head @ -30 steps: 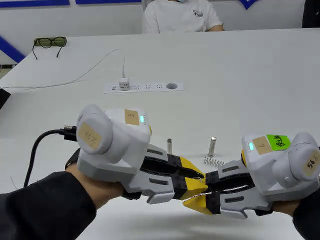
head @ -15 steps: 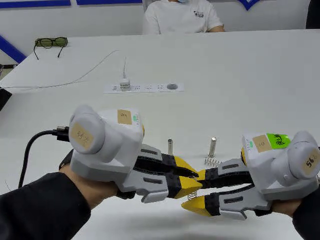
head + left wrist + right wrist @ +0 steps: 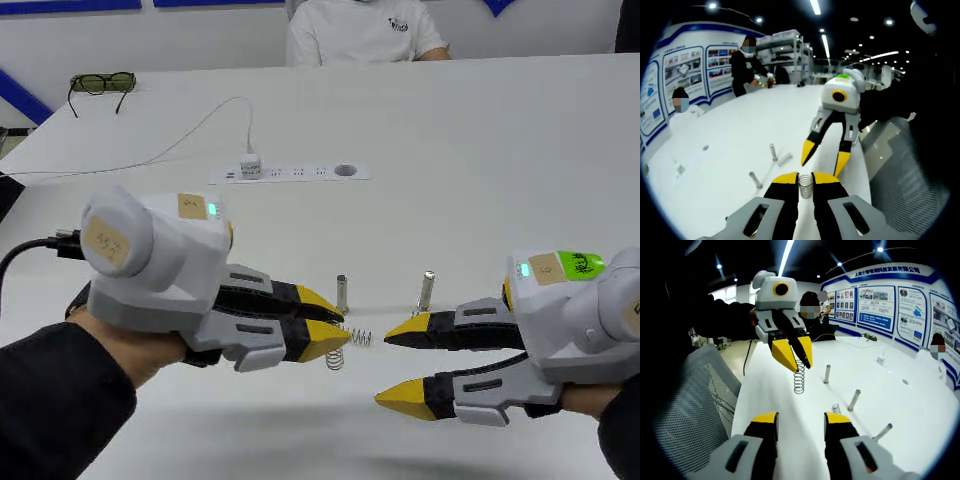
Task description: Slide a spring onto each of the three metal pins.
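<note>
**Yellow tips pinch one spring beside the pins**

We see the left gripper (image 3: 342,328) with its yellow tips drawn close on a spring (image 3: 805,185), which is clamped between them. The right gripper (image 3: 383,368) has its jaws wide apart with nothing between them. Its tips face the left gripper's tips, near but not touching.

Beyond both sets of tips, on the white table (image 3: 480,150), we make out two metal pins in the head view. The first pin (image 3: 342,293) stands just past the left gripper's tips. The second pin (image 3: 427,290) stands just past the right gripper's upper jaw.

In the right gripper view we count three pins ahead of its jaws and off to their right. There a loose spring (image 3: 836,409) lies on the table just beside the middle one, well apart from the left gripper's tips.
</note>
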